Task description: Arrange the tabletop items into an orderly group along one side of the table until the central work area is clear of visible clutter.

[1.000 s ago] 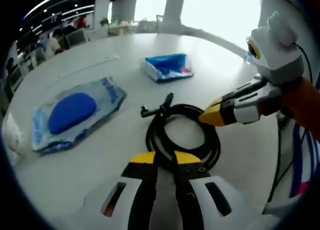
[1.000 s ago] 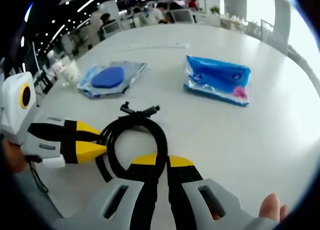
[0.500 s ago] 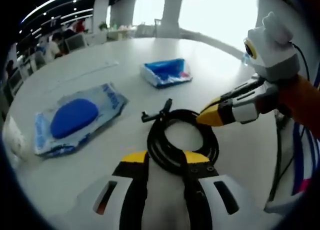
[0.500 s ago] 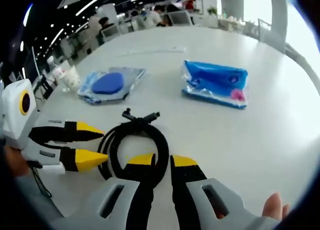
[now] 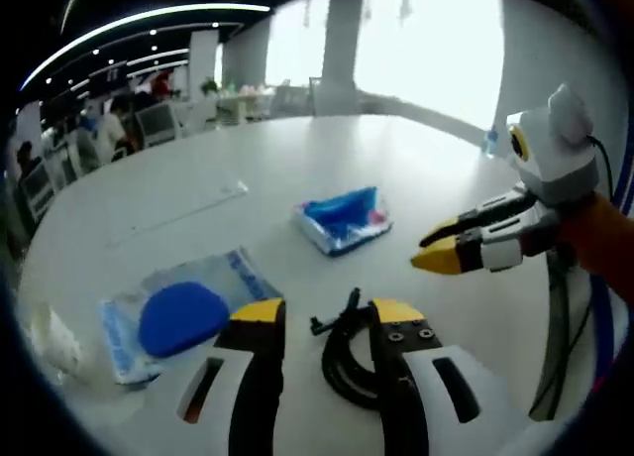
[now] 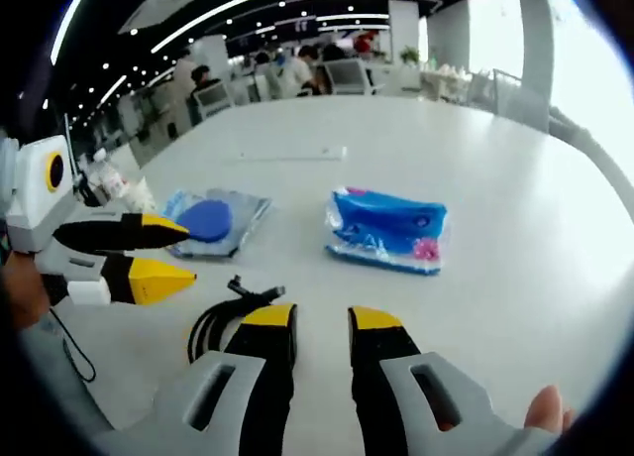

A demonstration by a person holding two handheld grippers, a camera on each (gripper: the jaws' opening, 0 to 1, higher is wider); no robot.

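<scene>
A coiled black cable point(image 5: 345, 362) lies on the white table point(image 5: 297, 159), seen low between my left gripper's point(image 5: 328, 311) open jaws, which do not touch it. In the right gripper view the cable point(image 6: 220, 323) sits just left of my right gripper point(image 6: 321, 318), which is open and holds nothing. A blue soft pack point(image 5: 344, 216) point(image 6: 386, 229) lies farther out. A clear bag with a blue round pad point(image 5: 181, 316) point(image 6: 210, 221) lies to the left. The right gripper point(image 5: 428, 250) hangs at the right, and the left gripper point(image 6: 193, 255) at the left, above the cable.
A thin white strip point(image 5: 180, 212) point(image 6: 293, 155) lies far out on the table. A crumpled white thing point(image 5: 54, 342) sits near the left edge. A thumb point(image 6: 543, 412) shows at the bottom right. Chairs and people point(image 6: 287, 74) are beyond the table.
Both grippers have opened, let go of the cable coil and drawn back and up from it. The coil stays on the table.
</scene>
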